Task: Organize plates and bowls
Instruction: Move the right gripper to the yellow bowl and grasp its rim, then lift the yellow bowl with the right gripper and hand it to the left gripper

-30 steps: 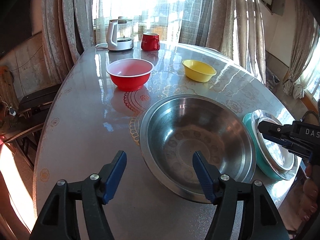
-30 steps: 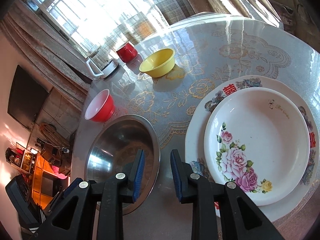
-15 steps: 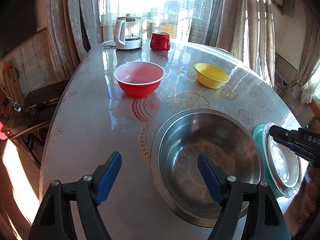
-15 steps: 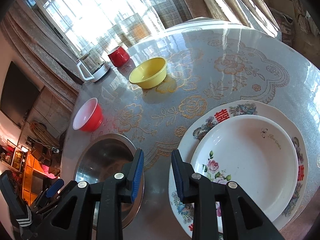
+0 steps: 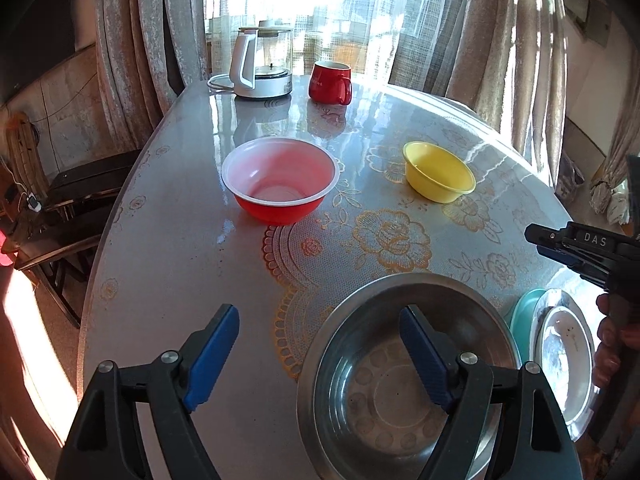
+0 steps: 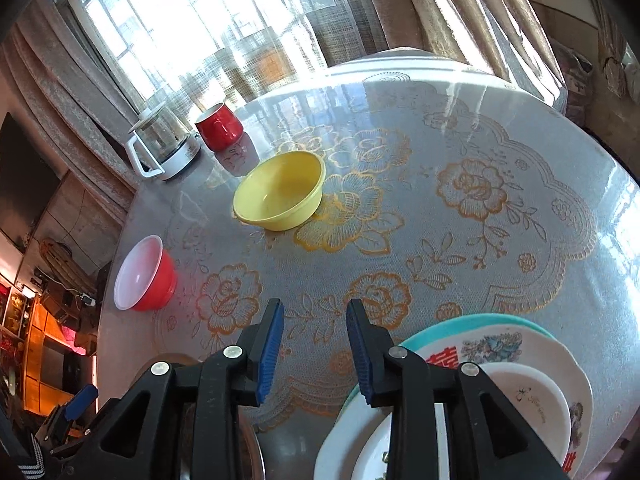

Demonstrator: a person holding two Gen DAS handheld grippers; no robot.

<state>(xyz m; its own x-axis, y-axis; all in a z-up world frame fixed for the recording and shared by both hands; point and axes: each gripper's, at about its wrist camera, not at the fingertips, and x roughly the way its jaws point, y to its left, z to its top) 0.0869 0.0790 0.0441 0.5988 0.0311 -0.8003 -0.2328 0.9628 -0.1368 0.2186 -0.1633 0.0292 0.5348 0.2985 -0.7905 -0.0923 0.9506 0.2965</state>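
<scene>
A large steel bowl (image 5: 404,392) sits at the near edge of the table, below my open, empty left gripper (image 5: 320,344). A red bowl (image 5: 280,180) and a yellow bowl (image 5: 438,176) stand farther back; both also show in the right wrist view, the red bowl (image 6: 146,274) at left and the yellow bowl (image 6: 280,190) ahead. A stack of plates (image 6: 500,364), white flowered ones on a teal one, lies at the near right; it shows in the left wrist view (image 5: 560,356). My right gripper (image 6: 314,344) is open, empty, above the table beside the stack.
A glass kettle (image 5: 262,64) and a red mug (image 5: 330,82) stand at the far end by the curtained window. The round table (image 5: 180,240) has a glossy floral cover. A dark bench (image 5: 80,192) stands left of the table.
Both grippers have drawn back and risen. The steel bowl and the plate stack have slid toward the bottom of their views. The right gripper's jaws have widened slightly.
</scene>
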